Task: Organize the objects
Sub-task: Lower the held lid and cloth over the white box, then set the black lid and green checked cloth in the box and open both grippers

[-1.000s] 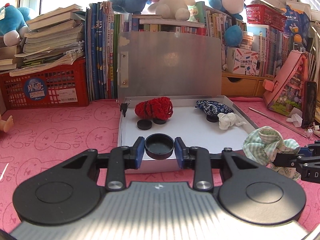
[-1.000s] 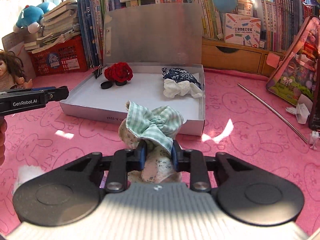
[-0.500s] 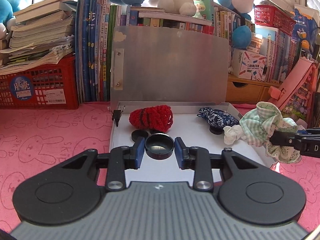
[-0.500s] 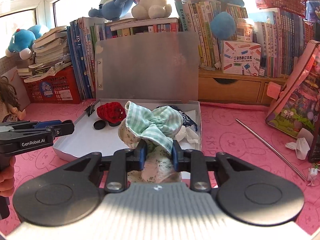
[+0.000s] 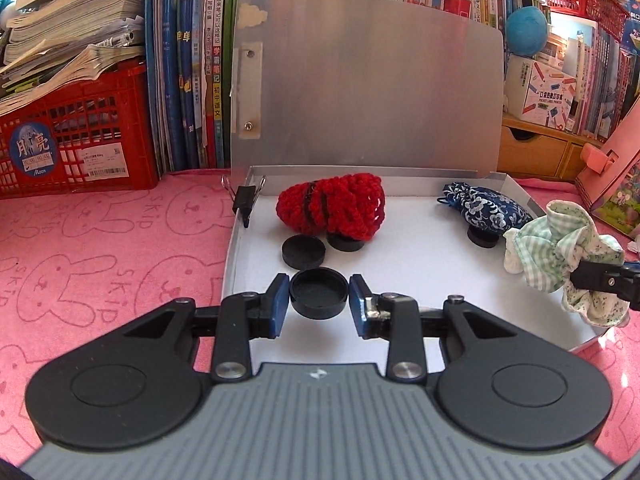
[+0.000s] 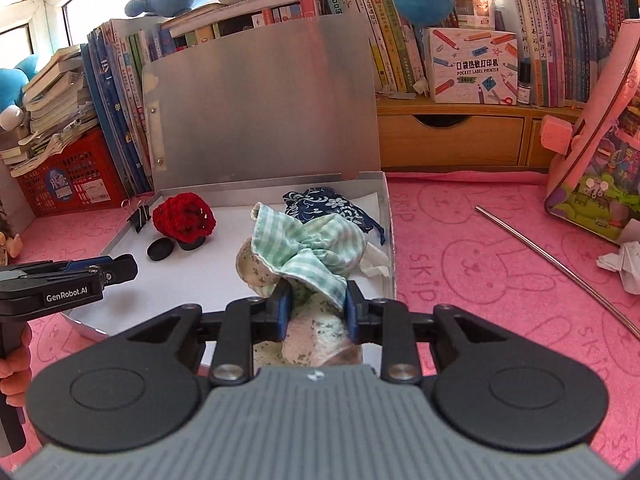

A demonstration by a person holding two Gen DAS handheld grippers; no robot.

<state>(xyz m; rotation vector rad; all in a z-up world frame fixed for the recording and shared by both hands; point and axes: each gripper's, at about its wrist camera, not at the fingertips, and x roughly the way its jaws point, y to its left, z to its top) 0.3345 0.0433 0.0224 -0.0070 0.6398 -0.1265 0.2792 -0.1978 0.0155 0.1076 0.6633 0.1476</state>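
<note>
My left gripper (image 5: 319, 295) is shut on a black round cap (image 5: 319, 293) and holds it over the front left of the open silver box (image 5: 236, 236). Inside the box lie a red crocheted pouch (image 5: 332, 210), two other black caps (image 5: 303, 251) and a blue floral pouch (image 5: 486, 208). My right gripper (image 6: 316, 306) is shut on a green checked cloth pouch (image 6: 308, 248) and holds it over the box's right side; the pouch also shows in the left wrist view (image 5: 556, 248). The left gripper shows at the left of the right wrist view (image 6: 120, 268).
The box lid (image 5: 368, 92) stands upright at the back. A binder clip (image 5: 246, 196) is on the box's left wall. A red crate (image 5: 76, 136) with books stands far left, a book row behind. A metal rod (image 6: 556, 268) and crumpled paper (image 6: 622, 264) lie on the pink mat (image 6: 480, 280) at right.
Both grippers have moved forward over the box. The left one with the cap has come closer to the caps beside the red pouch. The right one has carried the green pouch over the box's right side.
</note>
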